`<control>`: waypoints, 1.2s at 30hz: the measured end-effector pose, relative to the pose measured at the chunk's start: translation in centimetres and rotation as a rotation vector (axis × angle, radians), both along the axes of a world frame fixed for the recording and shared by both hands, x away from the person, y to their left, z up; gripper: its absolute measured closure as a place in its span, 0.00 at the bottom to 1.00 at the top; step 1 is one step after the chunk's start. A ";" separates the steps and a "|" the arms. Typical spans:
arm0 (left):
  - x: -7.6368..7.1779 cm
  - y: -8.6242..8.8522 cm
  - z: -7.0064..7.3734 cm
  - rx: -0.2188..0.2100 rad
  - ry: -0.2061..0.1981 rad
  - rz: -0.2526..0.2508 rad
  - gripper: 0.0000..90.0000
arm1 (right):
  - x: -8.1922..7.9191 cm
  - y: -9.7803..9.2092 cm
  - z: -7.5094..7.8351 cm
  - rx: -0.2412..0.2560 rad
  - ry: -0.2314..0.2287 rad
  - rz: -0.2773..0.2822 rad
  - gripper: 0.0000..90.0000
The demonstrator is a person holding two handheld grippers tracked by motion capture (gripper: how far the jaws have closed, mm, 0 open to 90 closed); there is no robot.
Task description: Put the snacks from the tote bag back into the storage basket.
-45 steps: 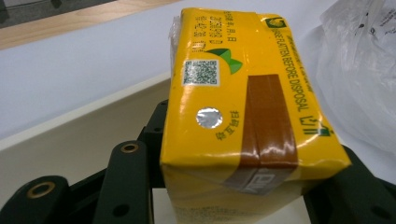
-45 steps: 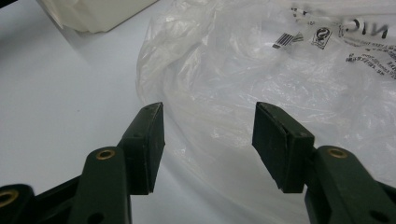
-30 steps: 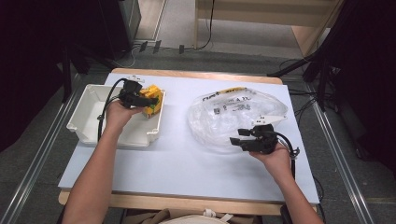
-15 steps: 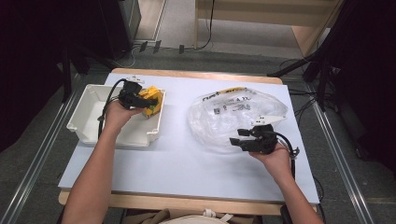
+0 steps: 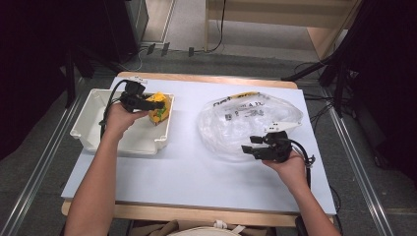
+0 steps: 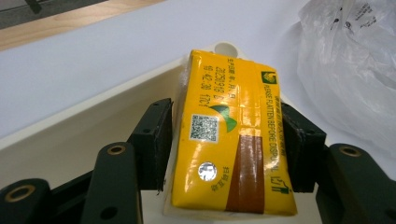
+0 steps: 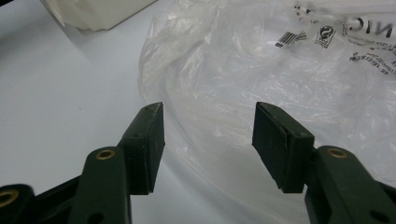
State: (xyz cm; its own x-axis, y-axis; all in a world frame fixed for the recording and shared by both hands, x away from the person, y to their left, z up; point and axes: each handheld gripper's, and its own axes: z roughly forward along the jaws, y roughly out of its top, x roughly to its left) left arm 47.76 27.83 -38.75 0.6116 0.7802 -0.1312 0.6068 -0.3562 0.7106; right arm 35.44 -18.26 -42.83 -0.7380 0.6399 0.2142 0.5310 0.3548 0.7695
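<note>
The left gripper (image 5: 156,104) stayed clamped on the yellow foil-wrapped carton pack (image 6: 232,135), now carried a little farther toward the right rim of the white plastic tray (image 5: 93,129). The right gripper (image 7: 208,140) had not moved, jaws apart at the crumpled clear plastic bag (image 5: 231,123).

Yellow carton's (image 6: 233,140) lower end is cut off.

The table (image 5: 196,172) has a pale blue-white top with a wooden edge exposed along the near and far sides; the floor (image 5: 44,172) is grey; metal rails (image 5: 42,167) run along the floor at left and right; a light wooden frame (image 5: 314,29) stands far right; black cables (image 5: 216,34) trail across the far floor; the outer left and right areas are dark.
</note>
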 end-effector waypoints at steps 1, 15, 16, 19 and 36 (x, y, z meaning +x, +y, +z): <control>-0.1 0.1 0.3 -0.009 -0.010 0.001 0.50 | 0.0 0.0 0.0 0.002 0.002 -0.001 0.50; -1.7 0.8 3.3 -0.009 -0.035 0.002 0.50 | 0.4 0.5 0.1 -0.002 0.003 0.018 0.50; -1.8 0.8 3.5 -0.010 -0.039 0.006 0.51 | 0.4 0.5 0.1 -0.002 0.003 0.019 0.50; -2.3 1.0 4.0 -0.017 -0.044 -0.002 0.55 | 0.5 0.7 0.1 -0.003 0.003 0.024 0.50; -4.1 0.8 3.7 -0.059 -0.038 -0.058 0.96 | 0.8 1.0 0.1 -0.006 -0.004 0.039 0.50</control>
State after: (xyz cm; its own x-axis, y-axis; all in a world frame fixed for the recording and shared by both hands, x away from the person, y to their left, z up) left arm 43.67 28.64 -35.04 0.6613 0.7346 -0.1518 0.5581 -0.3466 0.7539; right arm 36.21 -17.31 -42.69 -0.7629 0.6122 0.2078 0.5139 0.3792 0.7695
